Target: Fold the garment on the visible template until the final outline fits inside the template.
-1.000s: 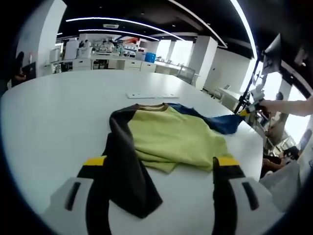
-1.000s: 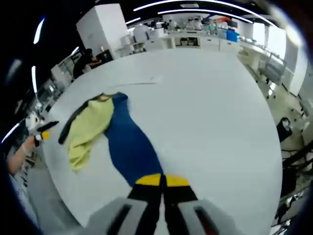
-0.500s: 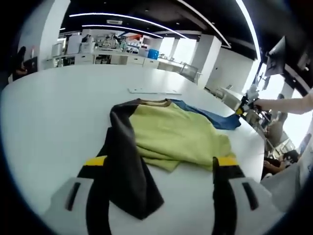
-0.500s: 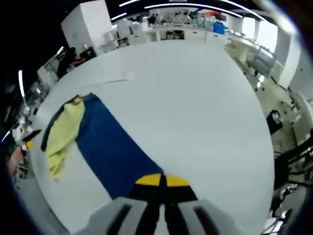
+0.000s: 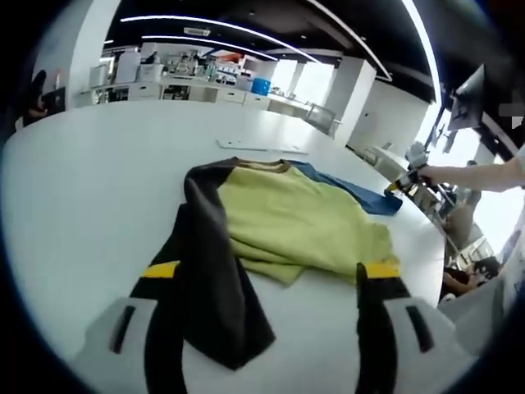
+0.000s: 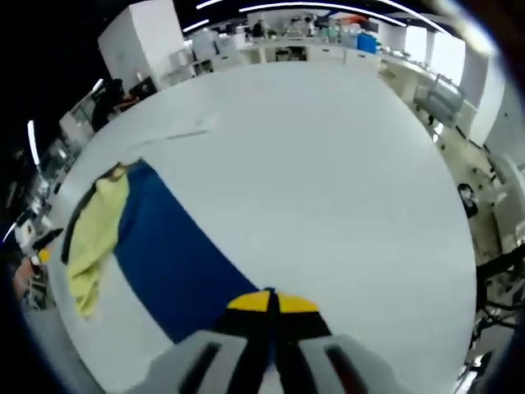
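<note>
A garment lies on the white table point(image 5: 82, 189): a yellow-green body point(image 5: 295, 217), a dark sleeve point(image 5: 209, 263) and a blue part point(image 5: 353, 193). My left gripper point(image 5: 269, 271) stands open low over the near hem, the dark sleeve running down beside its left jaw. In the left gripper view, a hand at the right holds my right gripper point(image 5: 402, 182) at the blue part's far edge. In the right gripper view, the right gripper point(image 6: 271, 302) is shut on the blue part point(image 6: 172, 254), which stretches away flat toward the yellow-green body point(image 6: 90, 230).
A thin pale strip point(image 5: 261, 148) lies flat on the table beyond the collar, and appears again as the strip point(image 6: 184, 131). The table's rim point(image 6: 459, 246) curves close on the right, with chairs beyond it. Desks and shelves line the far wall.
The right gripper has drawn the blue part outward, so it lies wider and flatter on the table. The left gripper has stayed open over the near hem.
</note>
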Motion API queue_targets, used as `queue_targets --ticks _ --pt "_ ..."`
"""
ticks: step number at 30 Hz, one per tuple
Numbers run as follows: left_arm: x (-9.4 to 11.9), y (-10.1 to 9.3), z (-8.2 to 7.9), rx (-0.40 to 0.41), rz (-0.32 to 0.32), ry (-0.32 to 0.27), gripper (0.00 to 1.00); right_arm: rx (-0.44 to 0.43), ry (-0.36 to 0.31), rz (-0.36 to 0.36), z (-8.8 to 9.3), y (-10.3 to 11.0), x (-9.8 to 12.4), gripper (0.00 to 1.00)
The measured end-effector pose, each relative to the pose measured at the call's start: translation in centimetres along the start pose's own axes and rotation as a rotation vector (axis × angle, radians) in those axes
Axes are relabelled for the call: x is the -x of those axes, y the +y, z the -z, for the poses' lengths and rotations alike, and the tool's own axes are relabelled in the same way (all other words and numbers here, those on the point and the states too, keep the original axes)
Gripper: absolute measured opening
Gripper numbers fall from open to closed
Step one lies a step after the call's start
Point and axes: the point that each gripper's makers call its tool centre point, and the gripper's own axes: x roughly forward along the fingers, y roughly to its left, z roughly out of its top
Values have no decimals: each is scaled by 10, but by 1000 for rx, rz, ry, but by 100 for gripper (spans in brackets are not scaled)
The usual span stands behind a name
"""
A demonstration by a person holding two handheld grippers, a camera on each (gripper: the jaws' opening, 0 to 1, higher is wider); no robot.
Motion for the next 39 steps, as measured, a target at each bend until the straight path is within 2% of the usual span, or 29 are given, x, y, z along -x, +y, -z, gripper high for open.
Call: queue_targets --ticks 7,15,20,24,30,34,39 --pt "-3 -3 2 8 5 3 84 12 25 10 10 -4 -4 0" --pt "-5 -10 3 5 11 7 83 0 46 39 25 -16 7 0" --pt "-6 -8 3 7 11 7 83 -12 56 58 32 -28 12 0" --pt "-5 -8 4 7 11 8 83 -6 75 80 43 -30 16 0" --pt "-4 -8 6 14 11 6 83 -9 75 90 44 -34 18 0" --pt "-4 -7 7 18 10 8 83 16 45 123 35 -40 17 0" --pt "-4 -6 8 23 7 7 83 40 63 130 38 -41 14 0"
